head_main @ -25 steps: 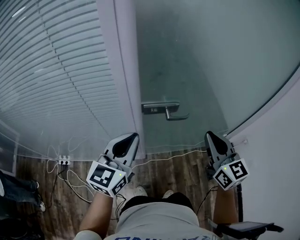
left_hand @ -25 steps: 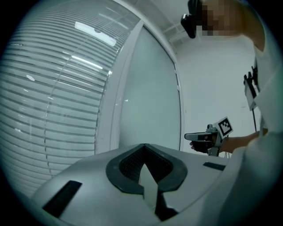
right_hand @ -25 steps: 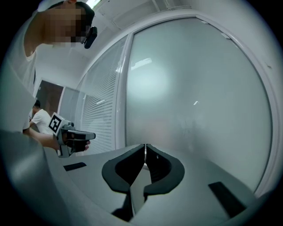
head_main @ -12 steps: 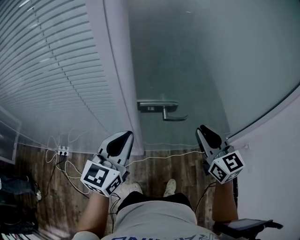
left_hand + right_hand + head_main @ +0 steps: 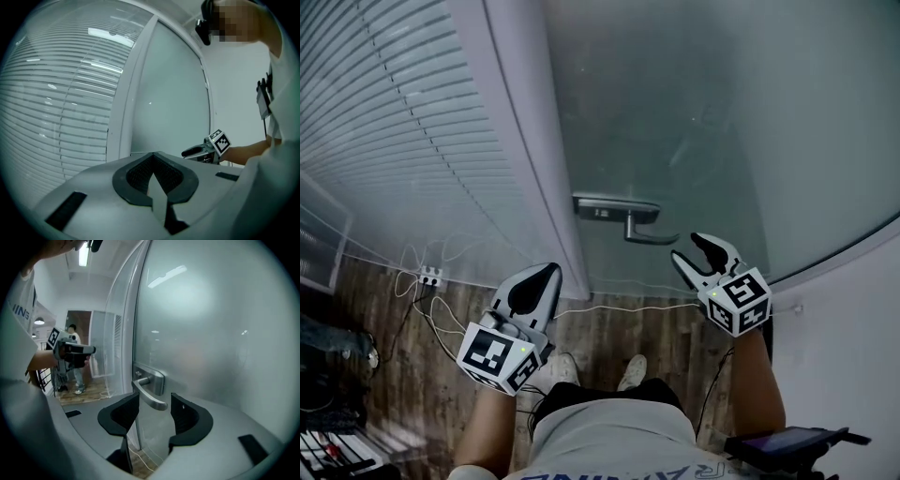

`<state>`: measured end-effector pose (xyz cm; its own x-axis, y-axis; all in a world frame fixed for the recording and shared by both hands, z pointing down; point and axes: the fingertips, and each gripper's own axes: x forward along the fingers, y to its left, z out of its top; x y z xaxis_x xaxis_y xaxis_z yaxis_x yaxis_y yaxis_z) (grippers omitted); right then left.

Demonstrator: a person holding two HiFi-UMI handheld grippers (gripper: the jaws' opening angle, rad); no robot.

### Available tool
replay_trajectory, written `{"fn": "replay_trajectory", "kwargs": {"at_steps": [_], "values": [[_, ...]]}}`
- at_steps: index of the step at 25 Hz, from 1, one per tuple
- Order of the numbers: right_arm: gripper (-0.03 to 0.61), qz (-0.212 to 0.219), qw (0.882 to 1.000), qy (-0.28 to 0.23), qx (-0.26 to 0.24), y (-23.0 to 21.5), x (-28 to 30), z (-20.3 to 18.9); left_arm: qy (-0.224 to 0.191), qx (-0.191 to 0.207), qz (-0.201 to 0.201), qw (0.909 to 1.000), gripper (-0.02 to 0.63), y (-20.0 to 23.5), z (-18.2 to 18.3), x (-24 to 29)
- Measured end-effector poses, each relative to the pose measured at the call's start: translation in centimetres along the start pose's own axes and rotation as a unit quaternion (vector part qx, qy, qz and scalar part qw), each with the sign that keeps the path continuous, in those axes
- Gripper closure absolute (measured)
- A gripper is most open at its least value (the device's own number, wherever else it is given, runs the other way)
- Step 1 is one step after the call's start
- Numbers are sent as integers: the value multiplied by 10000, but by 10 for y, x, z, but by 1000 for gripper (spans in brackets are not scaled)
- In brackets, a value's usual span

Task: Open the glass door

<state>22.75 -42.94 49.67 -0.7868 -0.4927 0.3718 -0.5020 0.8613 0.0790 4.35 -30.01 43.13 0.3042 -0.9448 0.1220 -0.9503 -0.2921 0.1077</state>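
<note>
— Glass, frosted and grey-green: the glass door (image 5: 694,122) stood shut straight ahead, its left edge against a white frame post (image 5: 530,141), with slatted blinds (image 5: 384,122) beyond.
— And the hardware on it?
— A brushed metal plate (image 5: 614,208) sat at the door's left edge, and a lever handle (image 5: 649,234) ran level to the right, its end slightly hooked.
— Where was the right gripper (image 5: 686,247)?
— Just beside that lever end, jaws spread wide, having just been opening. In its own view the lever's tip lined up with the gap, and neither pad pressed on it.
— And the left gripper (image 5: 551,270)?
— Low by the post, jaws together, nothing in them, above the wood floor (image 5: 619,328).
</note>
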Motion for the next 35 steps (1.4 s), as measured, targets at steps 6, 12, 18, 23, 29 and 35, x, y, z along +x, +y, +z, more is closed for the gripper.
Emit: {"fn": "replay_trajectory", "kwargs": {"at_steps": [6,12,18,23,29,35], "values": [[388,33,9986,393,-345,-9,31,-12,88,-90,198,9997,614,7,-5,-1],[426,138,9981,515,-300,-11,24,15,104,-226,267,9993,614,10,18,-1],[430,252,9981,545,-156,-12,30,10,84,-223,255,9994,614,11,17,4],[428,144,9988,473,46,-15,39,3,63,-241,197,9995,614,9,17,9],[428,194,9987,460,93,-25,50,6,-18,-258,96,9996,614,2,23,17],[428,101,9990,430,8,-37,53,13,-96,-238,36,9997,614,-6,24,21]]}}
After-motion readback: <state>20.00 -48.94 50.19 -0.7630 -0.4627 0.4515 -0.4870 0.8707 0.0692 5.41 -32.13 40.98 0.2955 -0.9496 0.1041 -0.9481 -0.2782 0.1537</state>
